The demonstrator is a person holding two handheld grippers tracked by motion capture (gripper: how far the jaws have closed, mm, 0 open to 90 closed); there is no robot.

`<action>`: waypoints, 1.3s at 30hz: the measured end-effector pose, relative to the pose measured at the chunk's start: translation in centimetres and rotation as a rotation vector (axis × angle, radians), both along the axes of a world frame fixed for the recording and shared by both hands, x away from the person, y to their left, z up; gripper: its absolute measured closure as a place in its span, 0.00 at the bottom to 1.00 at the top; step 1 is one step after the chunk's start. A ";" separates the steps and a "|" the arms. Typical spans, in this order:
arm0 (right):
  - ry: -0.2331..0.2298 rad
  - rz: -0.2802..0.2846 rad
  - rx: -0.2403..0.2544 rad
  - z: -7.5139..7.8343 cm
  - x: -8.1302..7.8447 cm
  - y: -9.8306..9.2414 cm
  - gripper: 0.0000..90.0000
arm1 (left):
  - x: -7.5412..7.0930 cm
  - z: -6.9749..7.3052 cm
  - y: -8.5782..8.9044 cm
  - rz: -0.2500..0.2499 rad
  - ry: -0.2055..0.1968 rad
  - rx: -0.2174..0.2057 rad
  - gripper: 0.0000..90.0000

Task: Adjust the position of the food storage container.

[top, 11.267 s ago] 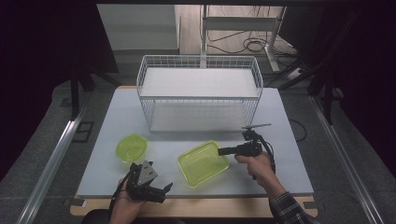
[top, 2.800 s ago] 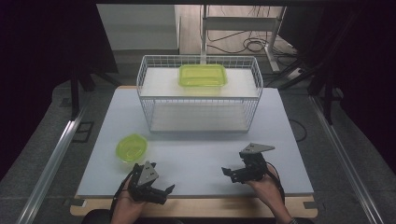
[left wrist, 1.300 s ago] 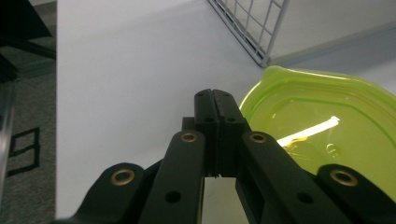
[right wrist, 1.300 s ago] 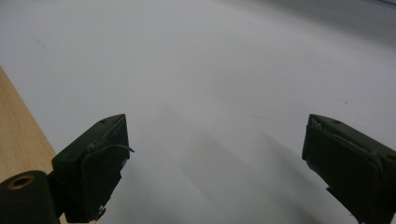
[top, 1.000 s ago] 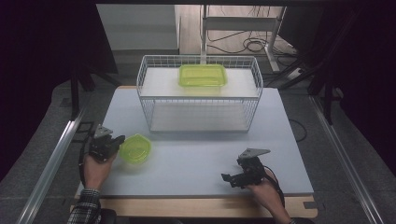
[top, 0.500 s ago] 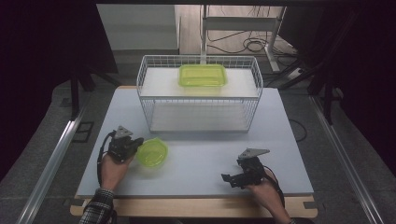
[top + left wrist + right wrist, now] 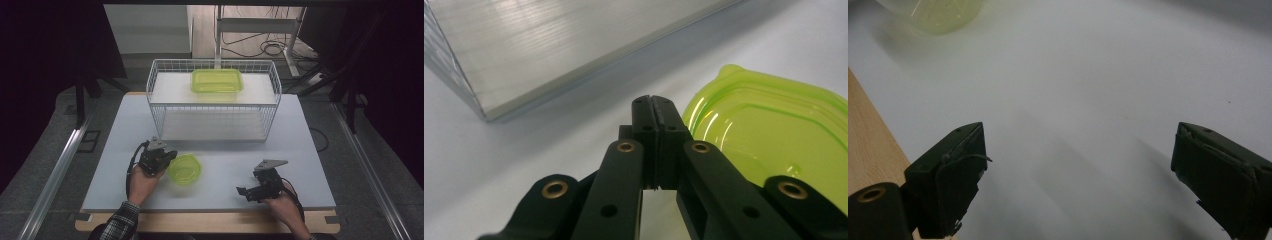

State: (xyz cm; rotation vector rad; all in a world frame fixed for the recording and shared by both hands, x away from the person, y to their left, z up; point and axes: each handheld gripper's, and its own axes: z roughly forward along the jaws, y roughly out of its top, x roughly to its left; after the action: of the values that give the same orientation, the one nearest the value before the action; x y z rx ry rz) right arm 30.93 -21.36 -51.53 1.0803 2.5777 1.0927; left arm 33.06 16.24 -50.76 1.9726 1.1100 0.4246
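Left tool (image 7: 167,156): your jaws are fully closed with nothing between them, tips just beside the rim of the round green lid (image 7: 184,169), which lies flat on the tabletop (image 7: 310,150). Right tool (image 7: 250,191): your jaws stand wide apart, empty, over bare tabletop, well apart from the lid.

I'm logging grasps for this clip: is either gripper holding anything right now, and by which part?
Nothing is held. The left gripper is shut beside the round green container, gripping nothing. The right gripper is open over bare table.
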 end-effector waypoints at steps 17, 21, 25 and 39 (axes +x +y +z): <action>-0.005 0.000 -0.001 0.1 0.0 -0.3 0.09 | -5.2 0.2 3.1 0.053 0.010 -0.038 0.99; -0.004 0.002 -0.003 0.0 0.0 -0.2 0.09 | -6.0 0.3 2.5 0.044 -0.005 -0.036 0.98; -0.001 0.006 -0.008 -0.1 0.0 -0.1 0.09 | -5.8 0.3 1.6 0.042 -0.014 -0.002 0.98; 0.005 0.009 -0.012 -0.2 0.1 -0.1 0.09 | -4.3 0.2 -0.8 0.019 -0.014 0.017 0.98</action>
State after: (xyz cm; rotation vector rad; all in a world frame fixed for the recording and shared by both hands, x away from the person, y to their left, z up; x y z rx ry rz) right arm 31.01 -21.44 -51.71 1.0712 2.5919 1.0769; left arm 28.79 15.43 -50.55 1.9719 1.1206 0.4591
